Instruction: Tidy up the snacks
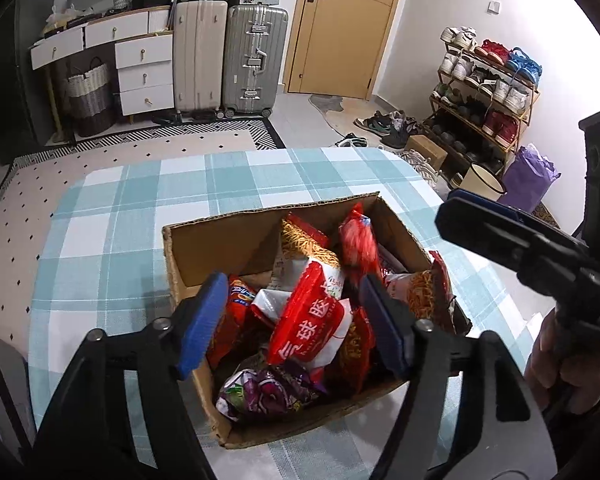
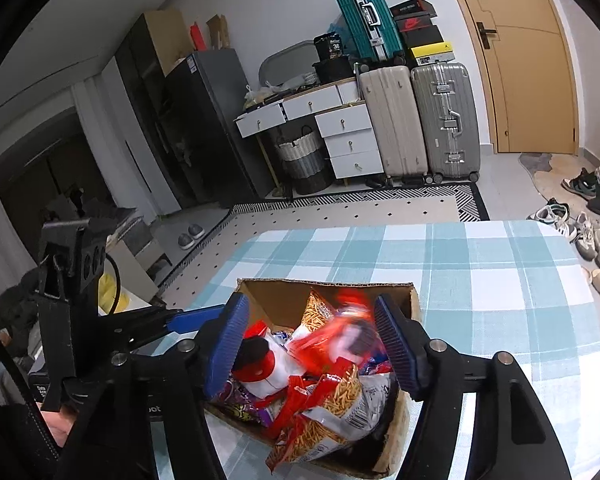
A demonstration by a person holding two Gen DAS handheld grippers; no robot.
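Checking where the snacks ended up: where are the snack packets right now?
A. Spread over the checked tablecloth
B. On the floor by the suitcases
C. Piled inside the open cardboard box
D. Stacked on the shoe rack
C: the snack packets lie heaped inside the cardboard box, which stands on the tablecloth; the cloth around it shows no packets.

One cardboard box [image 1: 228, 240], two upright suitcases [image 1: 256, 60], two tools [image 1: 296, 320].

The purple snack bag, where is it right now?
In the left wrist view the purple snack bag lies in the cardboard box, at its near edge, just below the red packet.
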